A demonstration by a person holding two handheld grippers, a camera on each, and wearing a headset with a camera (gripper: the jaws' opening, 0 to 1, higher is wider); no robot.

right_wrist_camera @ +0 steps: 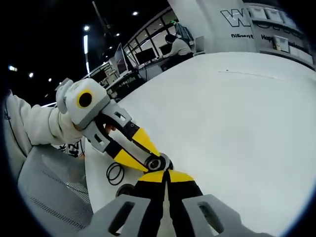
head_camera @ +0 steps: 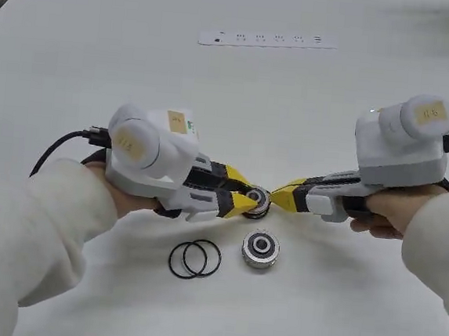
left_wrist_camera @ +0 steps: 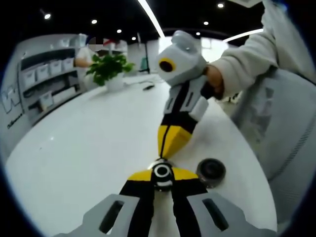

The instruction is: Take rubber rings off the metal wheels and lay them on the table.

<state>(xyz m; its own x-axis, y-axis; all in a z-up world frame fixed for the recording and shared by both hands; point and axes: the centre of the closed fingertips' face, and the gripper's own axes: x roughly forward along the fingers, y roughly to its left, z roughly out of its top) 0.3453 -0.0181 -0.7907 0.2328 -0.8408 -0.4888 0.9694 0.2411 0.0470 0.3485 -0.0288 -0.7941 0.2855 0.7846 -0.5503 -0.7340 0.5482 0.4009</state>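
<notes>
Gripping a metal wheel [head_camera: 258, 201] between its jaws, left gripper [head_camera: 249, 205] meets right gripper [head_camera: 279, 196], jaws pressed narrow, tips touching the wheel's rim. Nearer on table [head_camera: 334, 83]: second wheel [head_camera: 261, 248], two rubber rings [head_camera: 194, 258] just left of it.

Bright ceiling strip lights [left_wrist_camera: 150, 17] are flooding the white table [head_camera: 293, 103], casting soft shadows, while fisheye lenses are bending the edges.
</notes>
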